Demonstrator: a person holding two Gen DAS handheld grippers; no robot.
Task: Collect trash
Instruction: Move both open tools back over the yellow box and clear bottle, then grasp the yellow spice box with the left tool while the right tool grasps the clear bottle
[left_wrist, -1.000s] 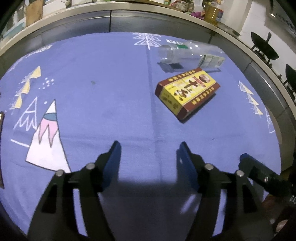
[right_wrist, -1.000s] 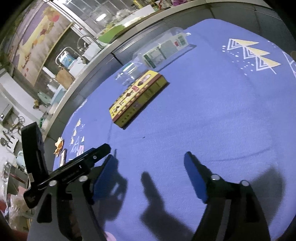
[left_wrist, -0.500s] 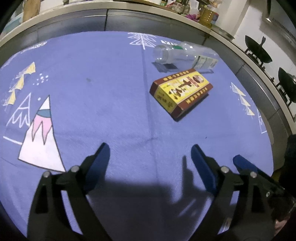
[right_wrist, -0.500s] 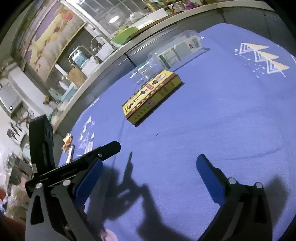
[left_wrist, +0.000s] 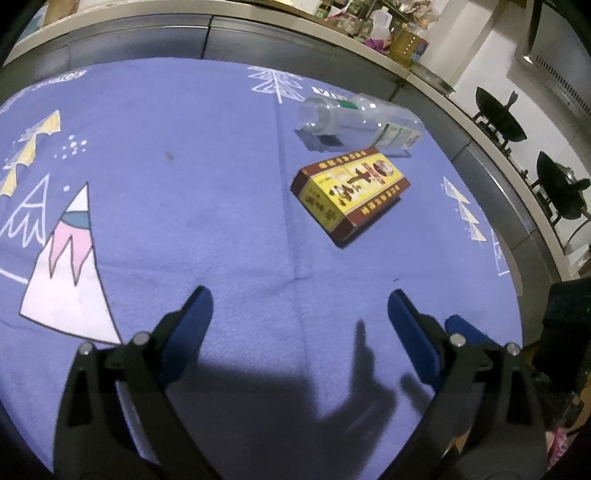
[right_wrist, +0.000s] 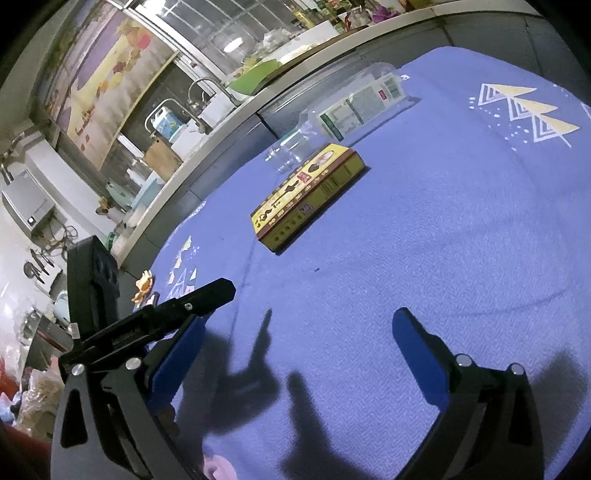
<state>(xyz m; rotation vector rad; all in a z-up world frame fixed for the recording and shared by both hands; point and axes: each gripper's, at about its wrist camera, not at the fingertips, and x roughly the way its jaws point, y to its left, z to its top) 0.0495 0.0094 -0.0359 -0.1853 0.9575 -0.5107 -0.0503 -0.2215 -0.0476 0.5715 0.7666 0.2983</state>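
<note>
cloth: blue, mtn + tree prints, covers table
counter: behind table, w/ jars
woks: 2, right side
faucet: far left, by sink

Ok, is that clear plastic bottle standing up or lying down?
Lying down. The clear plastic bottle rests on its side on the blue cloth, just behind the yellow box, uncapped mouth open.

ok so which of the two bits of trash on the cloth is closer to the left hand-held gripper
The yellow and brown box. It lies flat just ahead of the open left hand-held gripper, while the clear plastic bottle lies on its side beyond it, farther away.
</note>
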